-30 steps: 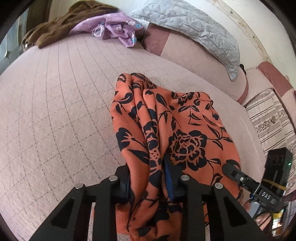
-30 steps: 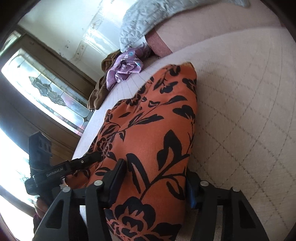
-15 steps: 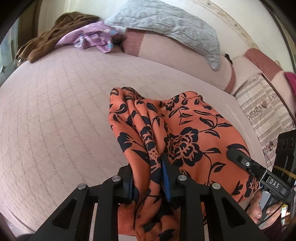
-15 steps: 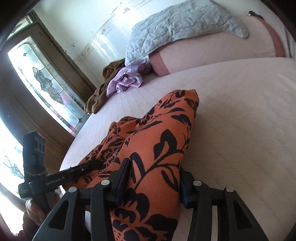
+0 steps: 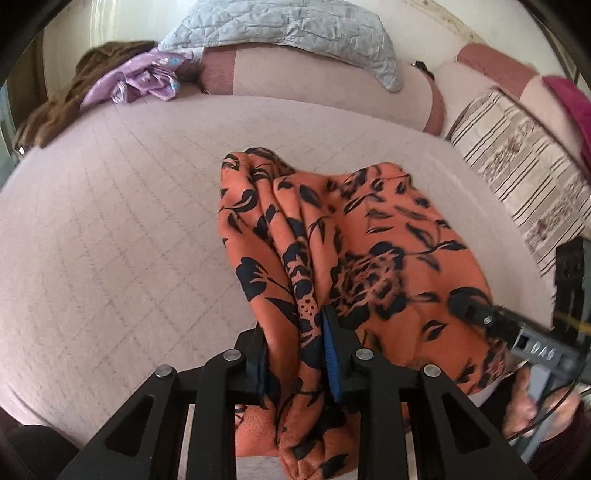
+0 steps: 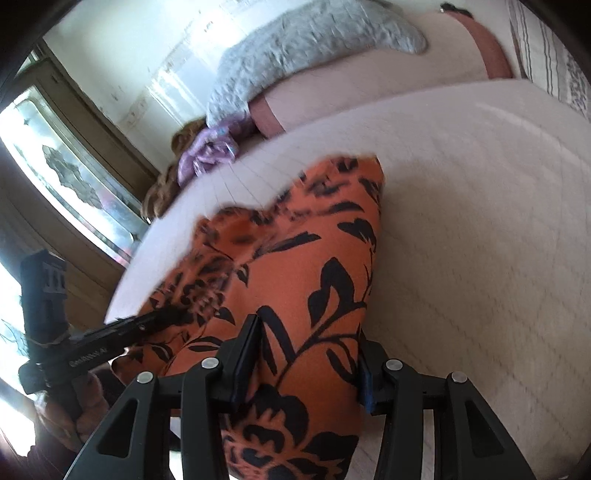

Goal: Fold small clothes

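We see orange floral garment (image 5: pixel 369 236) bunched between both jaws | left gripper (image 5: pixel 295 354) pinching it | right gripper (image 6: pixel 306 354) pinching it | over pink bedspread (image 5: pixel 110 229)

This is a bedroom at home: a big pink bed (image 5: pixel 110 221), a grey pillow (image 5: pixel 288 26) at 12 o'clock, clothes (image 5: pixel 140 77) at 10 o'clock.

The right gripper (image 5: pixel 532 345) body shows "DAS" upside down; the left gripper (image 6: pixel 86 356) lettering is too blurred to read

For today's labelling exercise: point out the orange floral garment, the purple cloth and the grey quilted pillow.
orange floral garment (image 5: pixel 369 236), left wrist view, its spread upper layer.
purple cloth (image 5: pixel 140 79), left wrist view, its crumpled middle.
grey quilted pillow (image 5: pixel 288 27), left wrist view, its quilted top.
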A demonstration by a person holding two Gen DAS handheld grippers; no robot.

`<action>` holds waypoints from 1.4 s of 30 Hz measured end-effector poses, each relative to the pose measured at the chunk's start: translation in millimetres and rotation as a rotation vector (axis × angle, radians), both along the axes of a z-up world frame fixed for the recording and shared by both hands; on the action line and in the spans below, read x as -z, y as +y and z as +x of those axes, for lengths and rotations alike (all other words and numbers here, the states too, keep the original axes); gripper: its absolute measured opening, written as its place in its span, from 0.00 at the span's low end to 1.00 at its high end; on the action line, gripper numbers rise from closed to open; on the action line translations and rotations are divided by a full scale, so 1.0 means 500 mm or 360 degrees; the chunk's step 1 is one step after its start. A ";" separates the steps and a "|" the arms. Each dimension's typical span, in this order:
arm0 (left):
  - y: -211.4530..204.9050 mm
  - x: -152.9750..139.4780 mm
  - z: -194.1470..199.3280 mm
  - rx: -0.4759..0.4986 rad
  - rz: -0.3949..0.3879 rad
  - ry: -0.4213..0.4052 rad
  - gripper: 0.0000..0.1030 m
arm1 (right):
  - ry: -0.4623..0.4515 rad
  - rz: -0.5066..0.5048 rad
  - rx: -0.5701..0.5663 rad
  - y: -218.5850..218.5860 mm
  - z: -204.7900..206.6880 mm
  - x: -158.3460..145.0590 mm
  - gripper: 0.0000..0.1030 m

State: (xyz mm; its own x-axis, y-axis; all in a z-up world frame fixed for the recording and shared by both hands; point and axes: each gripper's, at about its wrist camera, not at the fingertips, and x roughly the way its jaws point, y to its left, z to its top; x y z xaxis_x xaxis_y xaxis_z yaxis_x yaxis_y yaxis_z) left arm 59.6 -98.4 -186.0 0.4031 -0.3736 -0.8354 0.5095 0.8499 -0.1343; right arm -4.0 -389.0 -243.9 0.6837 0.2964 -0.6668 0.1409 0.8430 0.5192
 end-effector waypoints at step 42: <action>-0.006 -0.032 -0.050 -0.0123 0.0440 -0.0314 0.52 | 0.0043 -0.0027 -0.0011 0.103 -0.055 -0.084 0.39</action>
